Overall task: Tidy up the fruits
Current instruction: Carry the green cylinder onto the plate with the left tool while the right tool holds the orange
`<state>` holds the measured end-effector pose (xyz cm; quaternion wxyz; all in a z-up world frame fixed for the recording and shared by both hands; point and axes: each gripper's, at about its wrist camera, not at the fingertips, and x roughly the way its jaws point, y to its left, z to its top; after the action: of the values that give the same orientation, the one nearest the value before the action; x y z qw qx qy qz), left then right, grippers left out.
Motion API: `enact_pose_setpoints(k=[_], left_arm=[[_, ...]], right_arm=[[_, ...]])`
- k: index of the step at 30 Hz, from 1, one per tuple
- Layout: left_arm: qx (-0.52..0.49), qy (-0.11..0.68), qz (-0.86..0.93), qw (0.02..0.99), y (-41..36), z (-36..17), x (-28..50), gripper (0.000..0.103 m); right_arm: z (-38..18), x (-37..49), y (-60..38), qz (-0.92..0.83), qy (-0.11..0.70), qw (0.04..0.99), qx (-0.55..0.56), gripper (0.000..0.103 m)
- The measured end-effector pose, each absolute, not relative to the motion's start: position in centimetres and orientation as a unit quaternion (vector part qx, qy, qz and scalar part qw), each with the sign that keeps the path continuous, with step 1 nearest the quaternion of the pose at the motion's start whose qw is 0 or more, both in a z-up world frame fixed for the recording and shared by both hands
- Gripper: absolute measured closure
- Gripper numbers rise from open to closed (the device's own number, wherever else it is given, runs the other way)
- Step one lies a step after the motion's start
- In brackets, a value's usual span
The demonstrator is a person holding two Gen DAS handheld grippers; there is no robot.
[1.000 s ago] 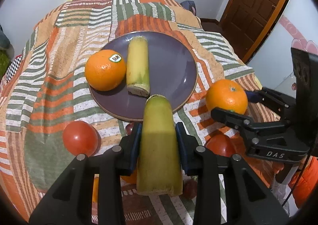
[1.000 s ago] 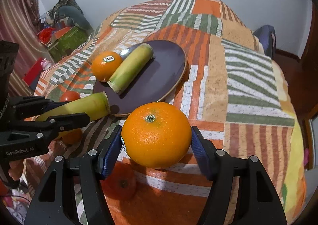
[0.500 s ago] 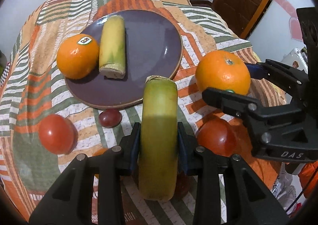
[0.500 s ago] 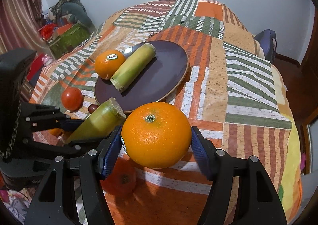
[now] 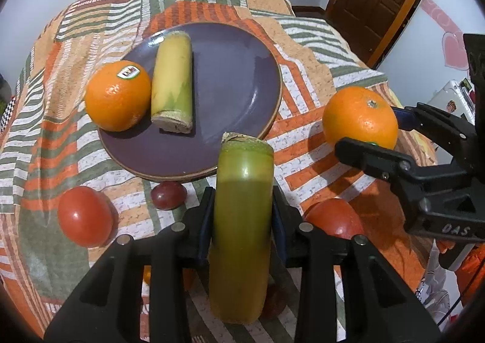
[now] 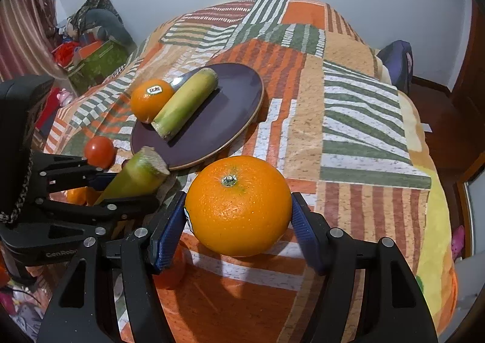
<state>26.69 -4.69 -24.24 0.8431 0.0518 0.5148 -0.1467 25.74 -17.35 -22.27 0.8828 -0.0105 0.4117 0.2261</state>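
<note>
Two loads head for the purple plate [image 5: 242,70]: left hand-held gripper [image 5: 242,218] clamps a green stalk [image 5: 242,221], right hand-held gripper [image 6: 239,221] an orange [image 6: 239,205].

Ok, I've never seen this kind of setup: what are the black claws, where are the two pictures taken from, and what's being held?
No robot: a person holds two hand grippers, each with a fisheye camera looking along its fingers. The left gripper clamps a green cane piece. The right gripper clamps an orange. On the patterned blanket sits a purple plate with a stickered orange and a yellow cane piece. Tomatoes lie beside the plate.
</note>
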Motion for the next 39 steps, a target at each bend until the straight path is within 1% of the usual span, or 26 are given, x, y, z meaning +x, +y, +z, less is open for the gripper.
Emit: enact_pose_setpoints(k=[8,19,29,39], left_arm=[[0.048,0.483,-0.145,0.862,-4.2,-21.2,26.1,0.069],[0.042,0.456,-0.148,0.876,-4.6,-18.8,27.2,0.069],[0.04,0.442,-0.143,0.885,-4.5,-17.6,29.8,0.069],[0.037,0.444,-0.139,0.884,-4.3,-17.9,32.8,0.069]], right_arm=[[-20.6,25.7,-17.7,0.221,0.39,0.894,-0.012,0.039],[-18.8,26.6,-18.1,0.217,0.364,0.906,-0.013,0.039],[-17.9,27.8,-18.1,0.215,0.35,0.912,-0.016,0.039],[-17.4,29.6,-17.2,0.222,0.338,0.914,-0.014,0.039]])
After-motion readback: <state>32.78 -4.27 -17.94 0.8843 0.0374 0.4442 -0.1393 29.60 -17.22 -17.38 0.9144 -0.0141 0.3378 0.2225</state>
